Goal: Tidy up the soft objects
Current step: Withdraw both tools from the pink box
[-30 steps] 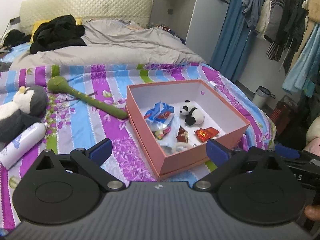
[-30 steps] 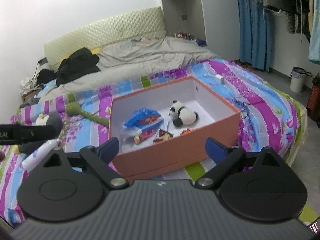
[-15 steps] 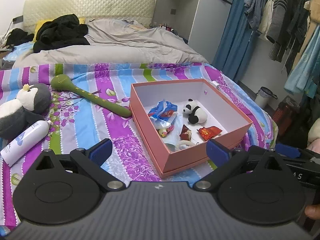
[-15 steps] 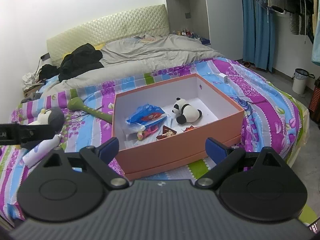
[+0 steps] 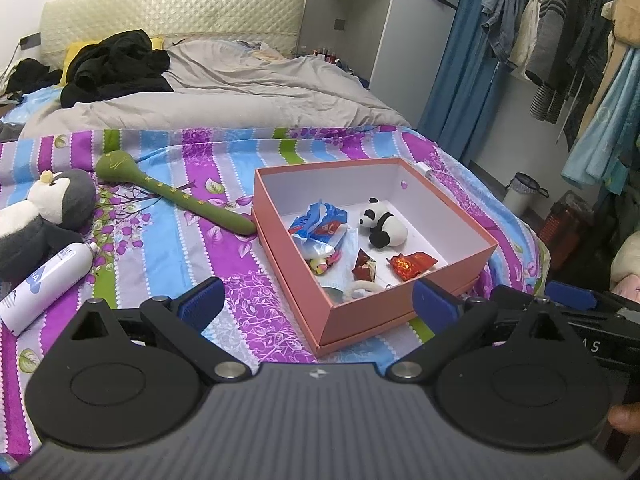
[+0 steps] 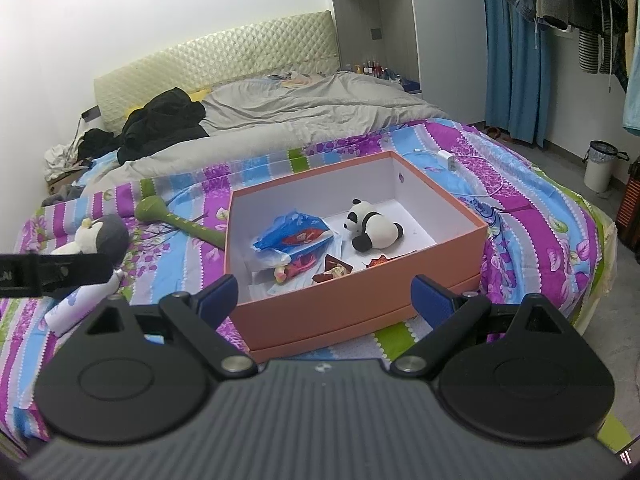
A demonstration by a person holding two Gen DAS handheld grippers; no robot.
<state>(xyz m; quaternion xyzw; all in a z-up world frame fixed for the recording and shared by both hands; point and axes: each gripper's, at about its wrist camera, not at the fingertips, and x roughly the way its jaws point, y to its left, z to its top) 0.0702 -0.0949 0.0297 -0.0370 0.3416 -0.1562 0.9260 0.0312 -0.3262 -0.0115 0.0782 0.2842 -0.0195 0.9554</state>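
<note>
A salmon-pink cardboard box (image 5: pixel 404 312) sits open on a bed covered by a purple, blue and green striped floral sheet (image 5: pixel 168 264). Inside it lie a small black-and-white panda plush (image 5: pixel 382 228), a crumpled blue snack bag (image 5: pixel 320 226) and red foil wrappers (image 5: pixel 410 264).

Still outside, to the box's left, are a grey-and-white penguin plush (image 5: pixel 44 216), a long green soft-looking mallet (image 5: pixel 172 196) with its end touching the box, and a white spray bottle (image 5: pixel 44 284) (probably not a soft object).

The left gripper (image 5: pixel 316 300) and right gripper (image 6: pixel 324 294) hover near the box, both spread wide and empty. The sorting looks partly done.
</note>
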